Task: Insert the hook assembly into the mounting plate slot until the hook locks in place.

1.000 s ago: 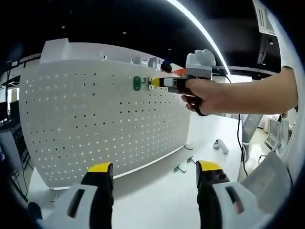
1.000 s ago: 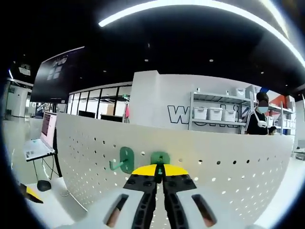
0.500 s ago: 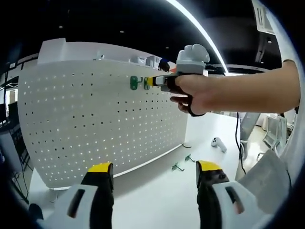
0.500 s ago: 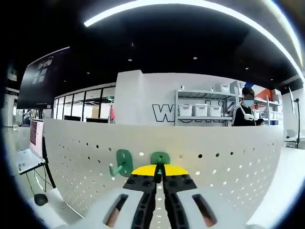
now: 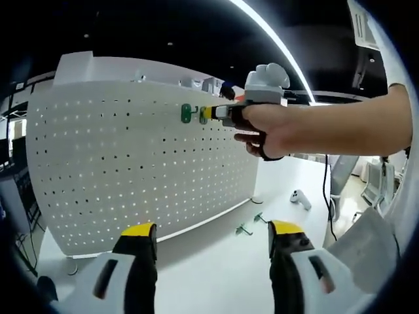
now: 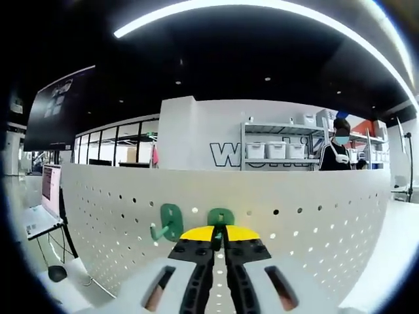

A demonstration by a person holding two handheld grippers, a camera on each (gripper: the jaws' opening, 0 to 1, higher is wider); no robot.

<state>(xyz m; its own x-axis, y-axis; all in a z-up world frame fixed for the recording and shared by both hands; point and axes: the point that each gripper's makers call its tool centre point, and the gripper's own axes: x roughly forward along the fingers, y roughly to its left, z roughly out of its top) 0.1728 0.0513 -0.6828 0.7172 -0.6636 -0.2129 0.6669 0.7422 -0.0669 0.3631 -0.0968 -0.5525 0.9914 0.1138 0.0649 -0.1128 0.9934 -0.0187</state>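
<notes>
In the right gripper view the right gripper (image 6: 219,237) has its yellow-tipped jaws pressed together on a green hook (image 6: 220,218), whose rounded backplate lies flat against the white pegboard (image 6: 314,222) near its top edge. Just beside it, to the left in that view, a second green hook (image 6: 169,222) already sits on the board, its curved arm sticking out toward the lower left. Beyond the board stands a white wall with large dark lettering that begins "W" (the rest is cut off by a shelf unit (image 6: 281,152) carrying white bins), and a person (image 6: 337,154) stands by the shelves. A laptop (image 6: 40,203) on a stand sits at the far left. In the left gripper view the left gripper (image 5: 213,237) hangs with its jaws wide apart and nothing between them, well back from the pegboard (image 5: 131,163) and above the white table (image 5: 216,268). There a hand (image 5: 275,131) holds the right gripper (image 5: 208,113) at the board's upper part, touching the held hook (image 5: 202,114) beside the mounted one (image 5: 186,113). Two spare green hooks (image 5: 251,224) lie on the table near the board's foot, with a small white controller (image 5: 300,198) farther off.
</notes>
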